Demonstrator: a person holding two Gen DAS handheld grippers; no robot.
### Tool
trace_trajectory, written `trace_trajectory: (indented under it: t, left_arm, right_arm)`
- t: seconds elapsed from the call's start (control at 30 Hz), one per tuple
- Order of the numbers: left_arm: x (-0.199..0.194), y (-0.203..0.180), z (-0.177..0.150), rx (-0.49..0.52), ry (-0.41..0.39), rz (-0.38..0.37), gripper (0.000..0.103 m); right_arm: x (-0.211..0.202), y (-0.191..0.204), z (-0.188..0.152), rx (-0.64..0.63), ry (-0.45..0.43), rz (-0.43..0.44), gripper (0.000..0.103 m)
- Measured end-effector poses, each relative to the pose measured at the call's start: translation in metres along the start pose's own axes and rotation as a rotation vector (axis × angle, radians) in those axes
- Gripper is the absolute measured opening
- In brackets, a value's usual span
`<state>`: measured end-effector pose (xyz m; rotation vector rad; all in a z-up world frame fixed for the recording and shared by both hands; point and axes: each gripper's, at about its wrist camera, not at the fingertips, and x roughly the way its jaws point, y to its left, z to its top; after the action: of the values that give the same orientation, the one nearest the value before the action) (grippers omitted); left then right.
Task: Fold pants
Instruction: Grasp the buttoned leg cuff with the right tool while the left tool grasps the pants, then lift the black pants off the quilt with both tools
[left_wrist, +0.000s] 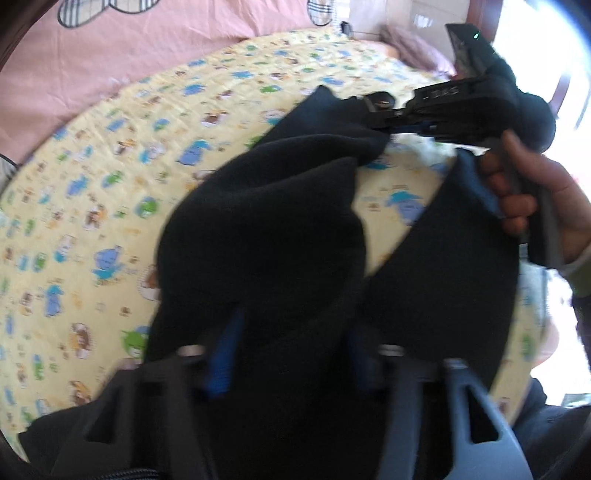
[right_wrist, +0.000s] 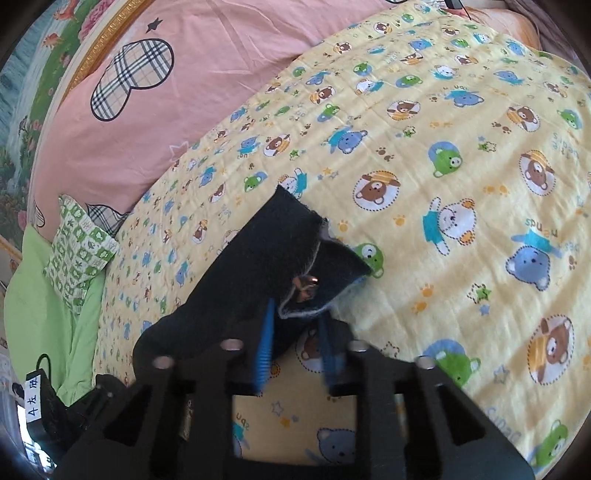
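Black fleece pants (left_wrist: 258, 229) hang bunched and lifted above the bed, off the yellow bear-print quilt (right_wrist: 443, 147), slung between the two tools; no flat fold visible anywhere, so by my reading the task is at an early stage: garment picked up, still to be spread, aligned and folded. Waistband end with a metal button (right_wrist: 306, 284) and pale lining edge sits at the right gripper (right_wrist: 295, 332), whose blue pads are clamped on that cloth. Left gripper (left_wrist: 288, 354) pinches another part of the fabric, which drapes over its fingers; blurred, but the cloth is held. Left wrist view shows the right tool reaching in from the right, roughly level, the person's bare hand (left_wrist: 532, 199) wrapped round its handle. Pink duvet (right_wrist: 203, 74) lies beyond the quilt.
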<state>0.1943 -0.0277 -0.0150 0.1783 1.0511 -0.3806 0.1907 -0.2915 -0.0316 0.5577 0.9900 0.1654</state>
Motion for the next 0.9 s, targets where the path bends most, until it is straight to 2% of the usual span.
trace_trajectory:
  t: [0.07,0.17,0.53,0.9]
  left_arm:
    - [-0.005,-0.005,-0.001,0.030,-0.012,0.026,0.014]
    - [-0.016,-0.008,-0.003,0.045,-0.040,0.061,0.009]
    - [-0.099,0.018,-0.036,-0.103,-0.189,0.081,0.008]
    - [-0.128,-0.018,-0.075,-0.106,-0.226,0.053,0.008]
  right_arm:
    - [-0.003,0.003,0.000,-0.011,-0.020,0.010,0.007]
    - [-0.013,0.010,-0.001,-0.030,-0.062,0.028,0.007]
    - [-0.072,0.033,0.002,-0.073,-0.141,0.056,0.006]
    - [-0.125,0.021,-0.034,-0.084,-0.143,0.064,0.006]
